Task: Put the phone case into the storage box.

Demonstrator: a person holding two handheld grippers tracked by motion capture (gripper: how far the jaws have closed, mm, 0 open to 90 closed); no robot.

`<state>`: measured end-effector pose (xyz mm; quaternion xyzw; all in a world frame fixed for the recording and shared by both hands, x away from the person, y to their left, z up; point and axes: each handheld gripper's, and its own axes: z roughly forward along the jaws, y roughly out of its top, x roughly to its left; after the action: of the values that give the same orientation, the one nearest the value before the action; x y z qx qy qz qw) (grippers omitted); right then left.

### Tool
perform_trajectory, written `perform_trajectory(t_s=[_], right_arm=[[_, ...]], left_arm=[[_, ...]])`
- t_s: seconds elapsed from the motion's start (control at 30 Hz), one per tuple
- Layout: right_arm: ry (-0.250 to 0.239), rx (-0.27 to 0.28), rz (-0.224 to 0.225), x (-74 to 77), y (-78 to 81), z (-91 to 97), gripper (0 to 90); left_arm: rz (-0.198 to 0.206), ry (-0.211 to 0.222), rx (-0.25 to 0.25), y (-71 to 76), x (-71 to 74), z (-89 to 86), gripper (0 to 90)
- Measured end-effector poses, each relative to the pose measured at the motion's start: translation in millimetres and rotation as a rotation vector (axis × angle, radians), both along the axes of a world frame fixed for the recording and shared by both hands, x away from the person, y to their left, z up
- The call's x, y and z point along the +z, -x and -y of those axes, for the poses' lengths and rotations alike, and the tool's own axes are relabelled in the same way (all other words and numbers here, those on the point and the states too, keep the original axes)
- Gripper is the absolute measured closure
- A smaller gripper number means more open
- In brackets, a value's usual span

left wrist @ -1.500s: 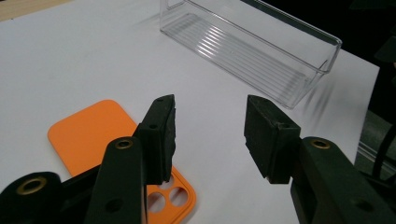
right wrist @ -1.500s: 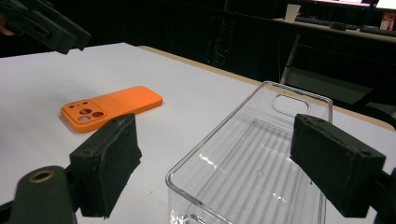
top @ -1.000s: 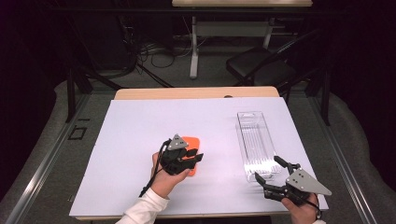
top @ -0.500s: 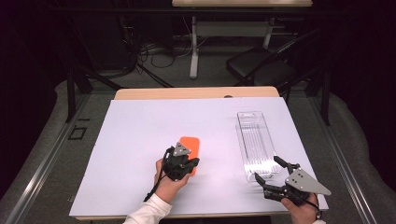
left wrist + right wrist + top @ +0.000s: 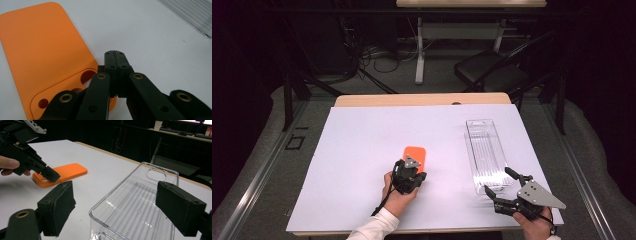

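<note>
We work over a wide white tabletop (image 5: 362,165), with a black folding chair (image 5: 492,70) and cables on the floor beyond it. On its right side lies the long clear ribbed plastic tray (image 5: 484,152); our right tool (image 5: 507,192) sits at its near end, jaws spread wide on either side of it, gripping nothing. Left of the tray lies the flat orange phone case (image 5: 415,154). Our left tool (image 5: 412,179) has drawn back off the case within the last second, jaws pressed together and empty, its tip just over the case's near edge. That suggests a release or a nudge completed. Nothing blocks the way between case and tray.
</note>
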<state>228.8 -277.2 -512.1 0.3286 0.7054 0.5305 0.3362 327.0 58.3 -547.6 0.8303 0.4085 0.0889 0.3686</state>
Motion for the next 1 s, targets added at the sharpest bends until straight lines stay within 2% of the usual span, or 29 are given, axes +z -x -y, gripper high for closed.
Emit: perform_trajectory(t_s=[0.2,0.5,1.0], right_arm=[[0.003,0.003,-0.002,-0.2,-0.1,-0.2,14.7],[0.003,0.005,-0.004,-0.3,-0.1,-0.3,14.7],[0.006,0.001,-0.005,-0.6,-0.3,0.3,14.7]], left_arm=[[0.006,-0.010,0.013,-2.1,-3.6,4.4,90.0],[0.009,-0.039,0.001,-2.7,-7.3,10.2,90.0],[0.013,-0.055,0.007,-1.4,-7.2,9.5,90.0]])
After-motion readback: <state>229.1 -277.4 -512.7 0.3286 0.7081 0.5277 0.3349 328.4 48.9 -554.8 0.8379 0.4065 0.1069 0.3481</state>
